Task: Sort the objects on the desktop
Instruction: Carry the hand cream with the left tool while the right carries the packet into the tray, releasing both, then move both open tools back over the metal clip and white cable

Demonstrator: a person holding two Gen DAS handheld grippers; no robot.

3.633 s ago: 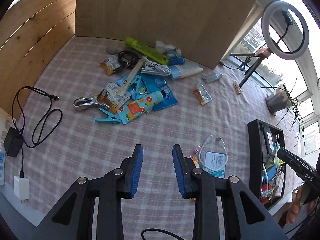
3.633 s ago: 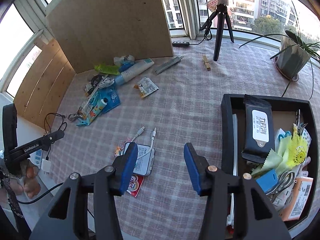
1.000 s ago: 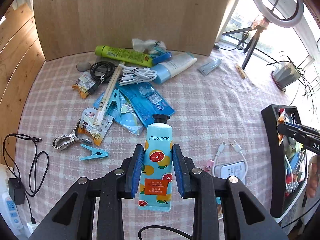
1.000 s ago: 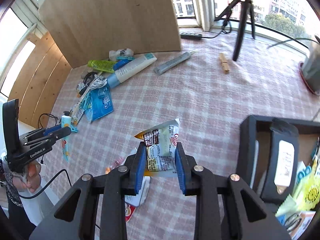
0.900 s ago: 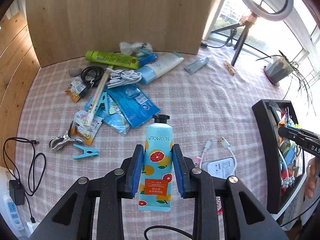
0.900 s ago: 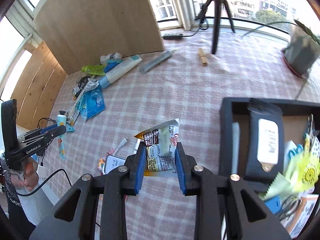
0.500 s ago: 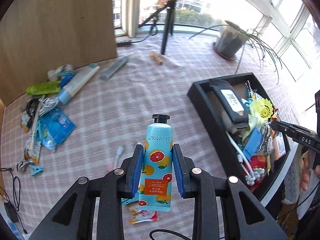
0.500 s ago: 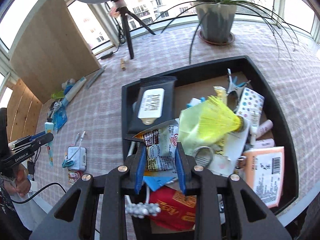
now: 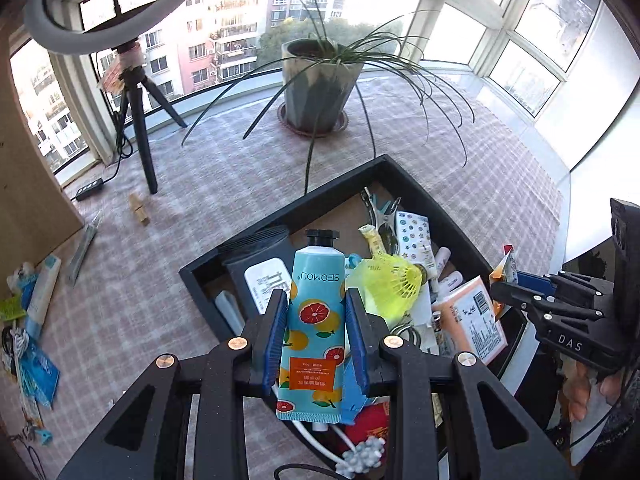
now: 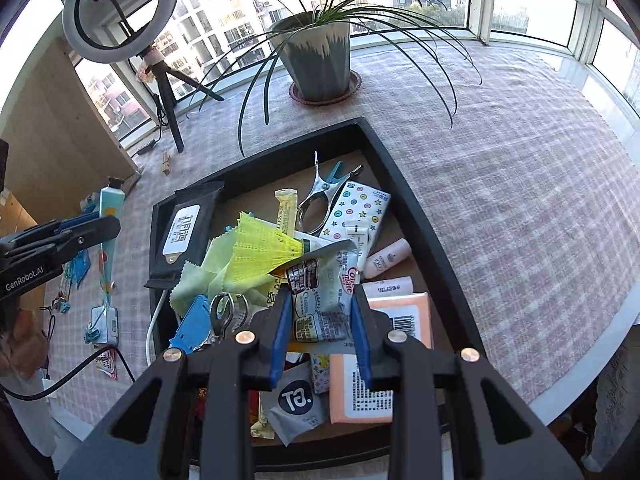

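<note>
Nearest the left wrist camera, the left gripper (image 9: 316,330) is clenched on a light-blue hand-cream tube printed with orange citrus slices (image 9: 314,332), black cap pointing away, held above the near corner of the black rectangular sorting tray (image 9: 256,226). In the right wrist view, the right gripper (image 10: 320,326) is likewise clamped on a crinkled silver-and-white snack sachet with red lettering (image 10: 322,294), hanging over the middle of the same tray. Under both lies a crowded heap: a peach-coloured tissue pack (image 10: 380,354), a blue plastic clip (image 10: 192,320), a bright yellow mesh puff (image 10: 260,248) on a pale green cloth, a black wet-wipe pack (image 10: 182,226) along the left wall, and farther back a steel spring clamp (image 10: 320,192) beside a star-patterned white packet (image 10: 356,210). Beyond the tray stands a grey potted plant with long thin leaves (image 10: 316,60), and farther left a ring light on a black tripod (image 10: 120,12). The risks come from the clutter, I judge: the tube hangs close to the tray's near rim, so letting go there could tip it onto the checked tablecloth (image 10: 520,168); the light sachet could slide off the mound. With both grippers converging on one tray, they could also knock each other.
</note>
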